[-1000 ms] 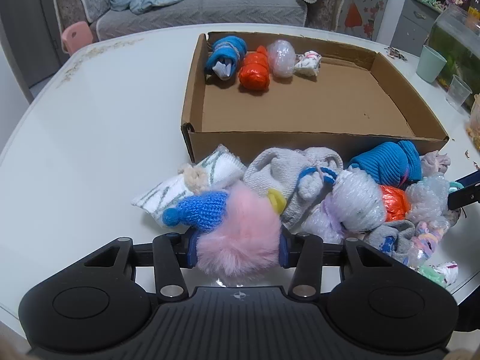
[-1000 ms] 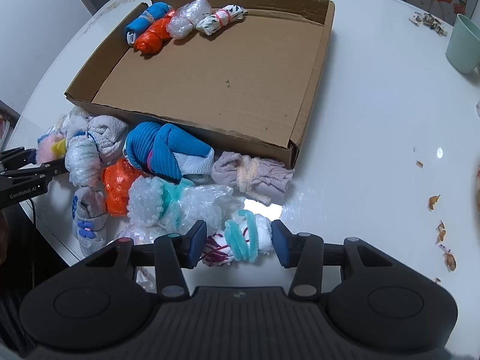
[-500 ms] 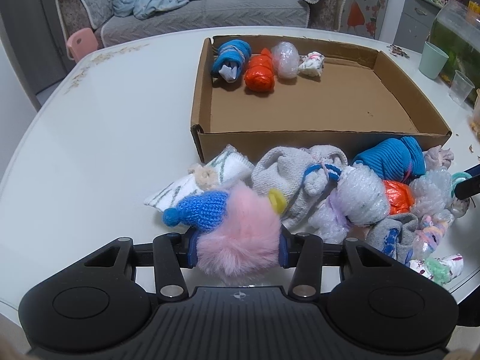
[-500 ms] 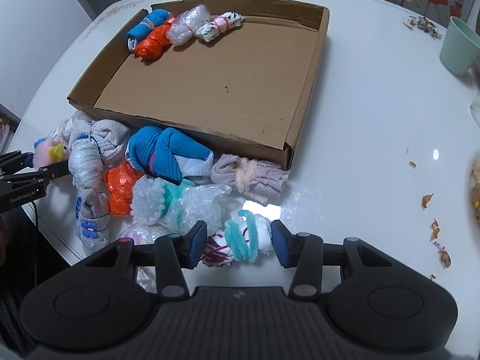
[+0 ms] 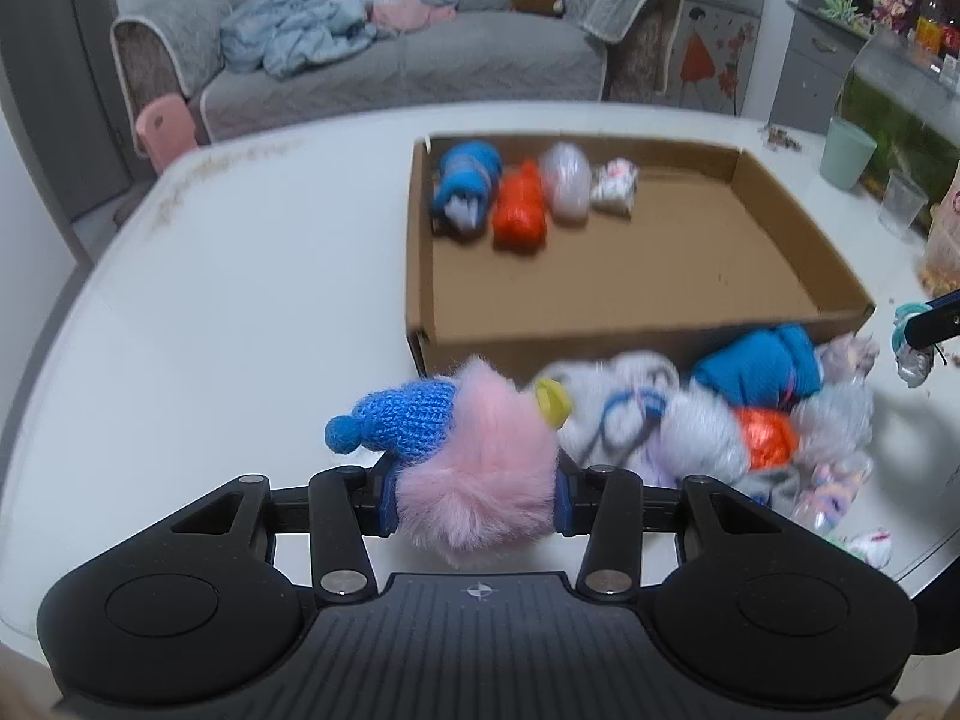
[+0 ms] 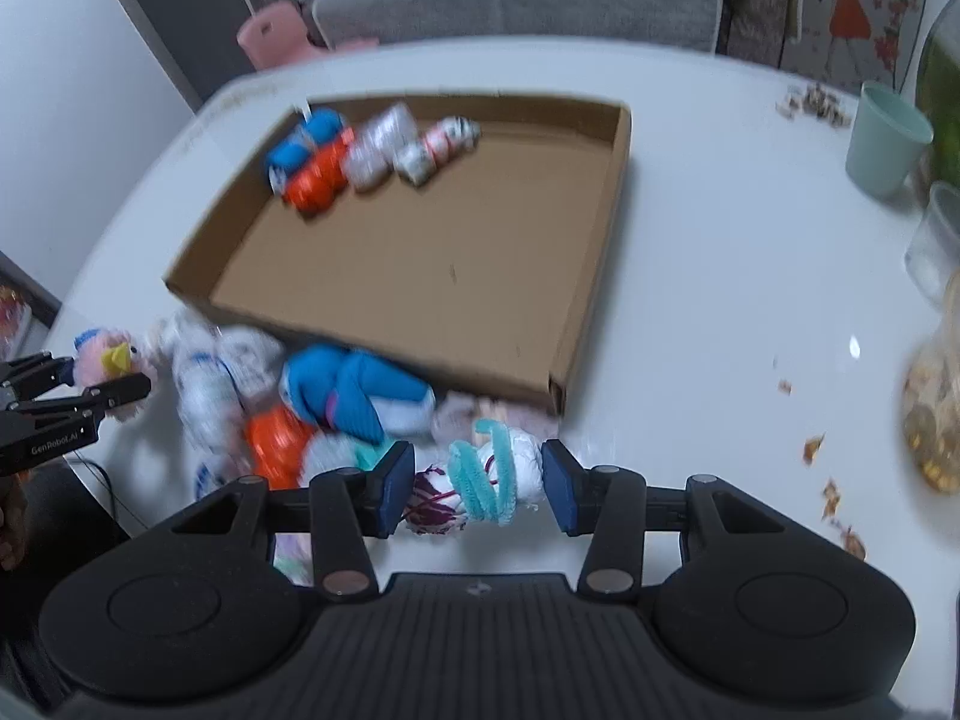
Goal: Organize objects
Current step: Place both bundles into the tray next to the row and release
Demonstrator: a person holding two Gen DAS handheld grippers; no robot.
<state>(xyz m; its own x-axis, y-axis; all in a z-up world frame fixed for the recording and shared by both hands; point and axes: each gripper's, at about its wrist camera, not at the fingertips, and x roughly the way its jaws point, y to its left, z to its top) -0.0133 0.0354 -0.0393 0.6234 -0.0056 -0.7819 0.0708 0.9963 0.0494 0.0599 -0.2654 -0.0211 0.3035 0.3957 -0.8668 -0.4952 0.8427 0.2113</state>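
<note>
My left gripper [image 5: 474, 495] is shut on a pink fluffy toy [image 5: 480, 462] with a blue knitted hat and yellow beak, held above the table near the box's front left corner. My right gripper [image 6: 478, 489] is shut on a white sock bundle [image 6: 498, 474] tied with a teal band, lifted in front of the box. The cardboard box [image 5: 840, 276] holds a blue roll [image 5: 468, 180], an orange roll [image 5: 519, 210], a clear-wrapped roll [image 5: 567, 180] and a small white bundle [image 5: 612, 186] at its far left. A pile of sock bundles [image 6: 336, 396] lies before the box.
A mint cup [image 6: 885, 144] and a clear cup [image 6: 936, 240] stand at the table's right, with a snack bag [image 6: 936, 414] and crumbs [image 6: 834, 492]. A grey sofa [image 5: 390, 42] and a pink chair [image 5: 165, 126] lie beyond the table.
Both grippers have lifted their items off the table and tilted up. The view now reaches the sofa and is blurred by motion. The box looks farther away.
</note>
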